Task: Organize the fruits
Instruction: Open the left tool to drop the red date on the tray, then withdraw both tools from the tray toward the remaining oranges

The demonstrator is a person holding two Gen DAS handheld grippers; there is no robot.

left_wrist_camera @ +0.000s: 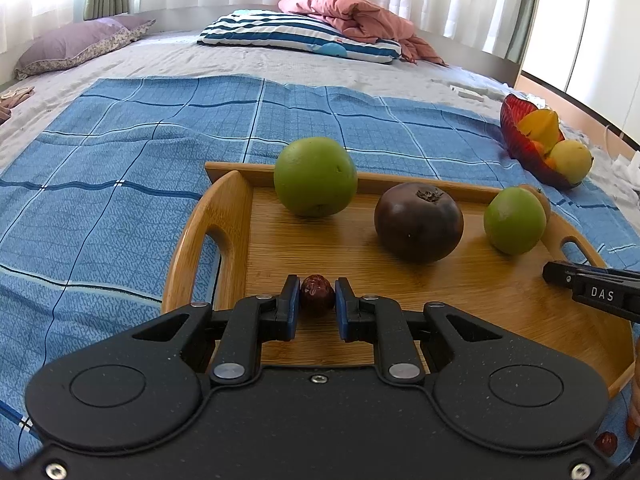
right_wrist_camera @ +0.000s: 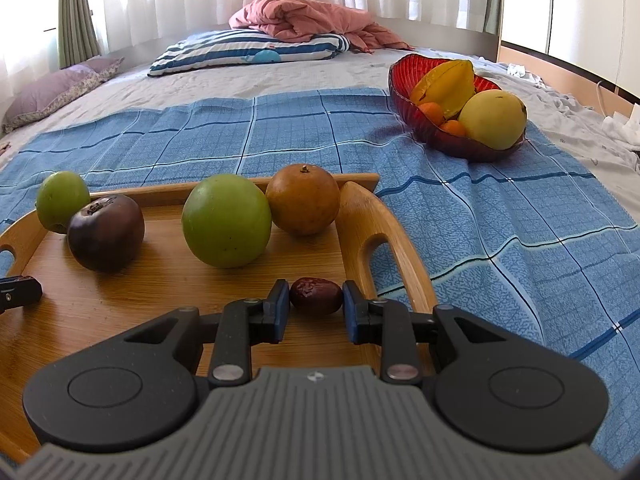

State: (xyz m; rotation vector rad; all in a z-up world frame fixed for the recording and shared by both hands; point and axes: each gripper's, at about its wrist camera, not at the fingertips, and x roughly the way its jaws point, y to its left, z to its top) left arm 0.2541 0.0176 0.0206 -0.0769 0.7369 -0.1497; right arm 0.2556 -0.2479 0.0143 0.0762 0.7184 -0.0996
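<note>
Each gripper pinches a small wrinkled dark-red date over the wooden handled tray (right_wrist_camera: 356, 216).
Left gripper (left_wrist_camera: 317, 296) clamps one date (left_wrist_camera: 317, 294); right gripper (right_wrist_camera: 316, 298) clamps another (right_wrist_camera: 316, 296); both at six o'clock on the tray.

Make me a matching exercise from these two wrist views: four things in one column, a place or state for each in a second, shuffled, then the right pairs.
Things
1. yellow ridged star fruit
2. dark purple round fruit
3. wrinkled red date
4. pink crumpled quilt

Places or states
A. between the fingers of the left gripper
B. on the striped pillow
C. in the red glass bowl
D. loose on the wooden tray, beside a green fruit

Pairs: 1-C, 2-D, 3-A, 4-B
</note>
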